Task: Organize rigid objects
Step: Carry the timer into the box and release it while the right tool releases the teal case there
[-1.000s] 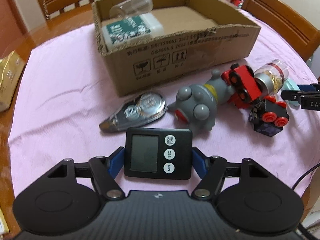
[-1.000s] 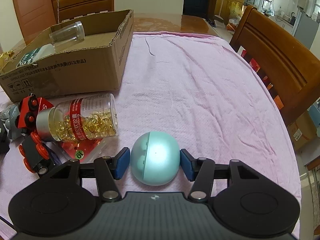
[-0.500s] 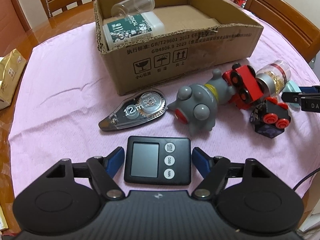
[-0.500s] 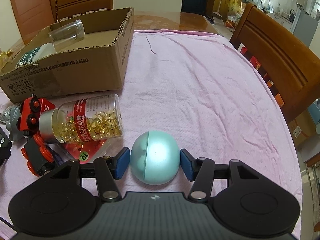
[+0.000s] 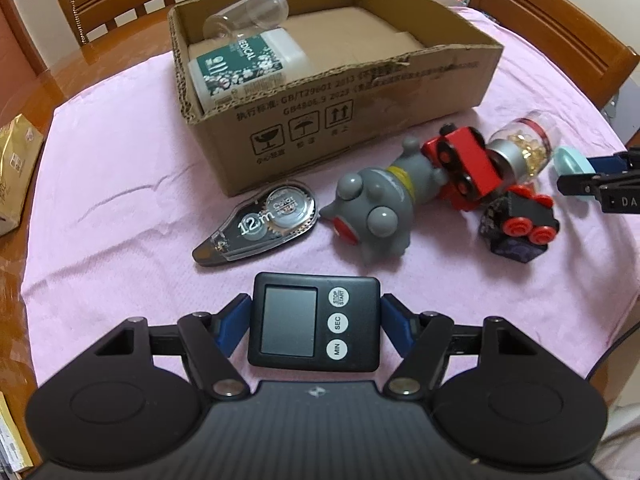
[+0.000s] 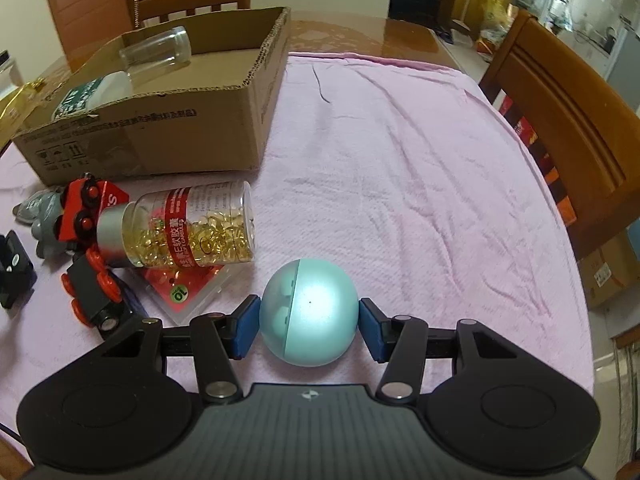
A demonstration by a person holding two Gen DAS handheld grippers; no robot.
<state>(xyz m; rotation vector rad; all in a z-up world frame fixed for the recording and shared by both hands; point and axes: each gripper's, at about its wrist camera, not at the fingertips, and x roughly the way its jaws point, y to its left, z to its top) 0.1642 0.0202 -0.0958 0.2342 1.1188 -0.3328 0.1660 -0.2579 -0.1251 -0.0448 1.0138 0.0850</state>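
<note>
Timer (image 5: 314,322): flat black plastic slab, flat on pink cloth (image 5: 120,184), near edge, in front of tape dispenser (image 5: 260,220). Left gripper (image 5: 315,322) jaws just closed in, pads on its left and right side edges. Looks light, stiff; smooth thin edges could slip or pivot, so grip mid-length, clear of buttons. Teal ball (image 6: 309,312): near right on cloth, right gripper (image 6: 308,326) clamped across it. Hard, round, slick; hold at widest line. Box (image 5: 360,92) far centre, likely target.
</note>
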